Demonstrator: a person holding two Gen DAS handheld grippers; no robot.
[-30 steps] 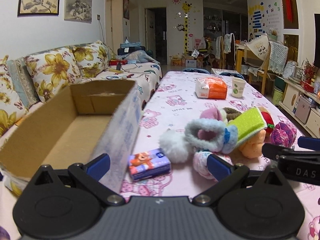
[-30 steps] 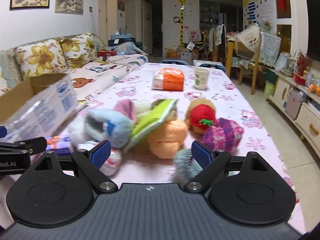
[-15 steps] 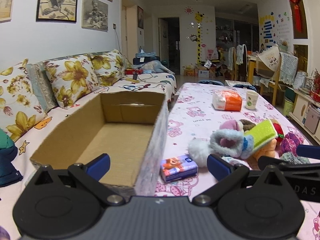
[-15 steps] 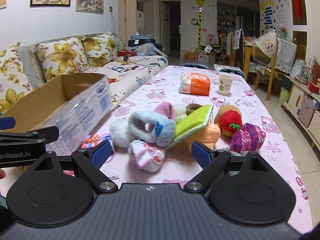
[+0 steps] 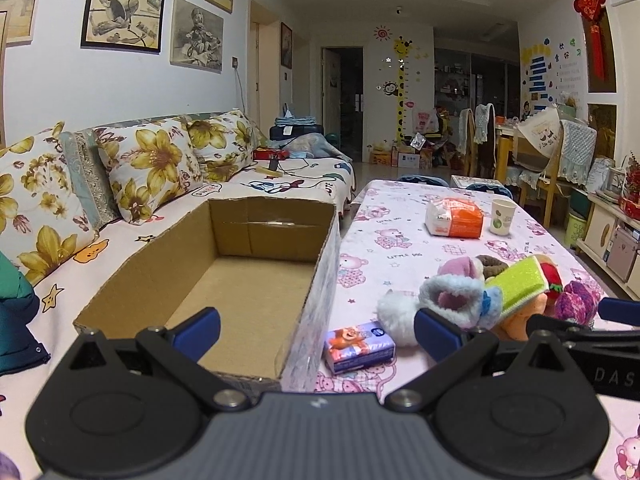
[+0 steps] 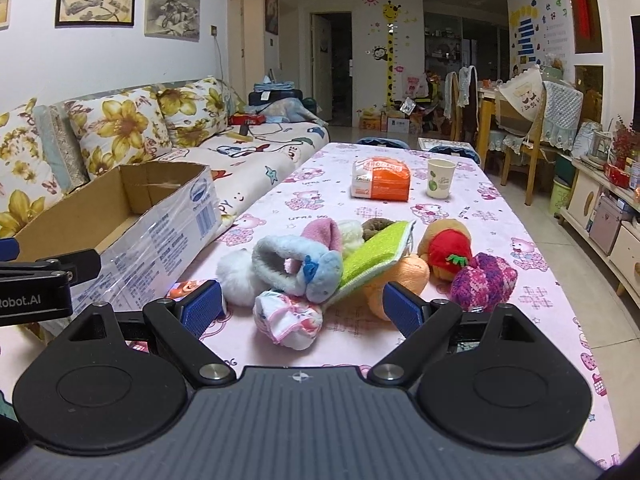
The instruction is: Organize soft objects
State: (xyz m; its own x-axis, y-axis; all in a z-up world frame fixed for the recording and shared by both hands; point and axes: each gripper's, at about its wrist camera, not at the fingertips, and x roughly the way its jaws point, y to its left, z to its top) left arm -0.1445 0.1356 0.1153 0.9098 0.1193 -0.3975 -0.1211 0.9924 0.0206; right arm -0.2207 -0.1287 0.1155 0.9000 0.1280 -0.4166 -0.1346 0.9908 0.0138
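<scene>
A heap of soft things lies on the pink tablecloth: a white pompom (image 6: 236, 280), a blue fluffy slipper (image 6: 298, 266), a green sponge cloth (image 6: 372, 258), an orange plush (image 6: 404, 278), a red-capped plush (image 6: 448, 246), a purple knit ball (image 6: 482, 282) and a small patterned sock (image 6: 290, 322). An empty cardboard box (image 5: 224, 280) stands on the left. My left gripper (image 5: 316, 330) is open above the box's near right corner. Just short of the sock, my right gripper (image 6: 302, 308) is open and empty.
A small tissue pack (image 5: 358, 346) lies beside the box. Farther back on the table (image 6: 532, 320) are an orange-white tissue package (image 6: 382, 186) and a paper cup (image 6: 440, 178). A flowered sofa (image 5: 132, 168) runs along the left. Chairs and cabinets stand to the right.
Both grippers have pulled back and risen from the heap. The box shows more of its inside in the left wrist view. Both stay open and empty.
</scene>
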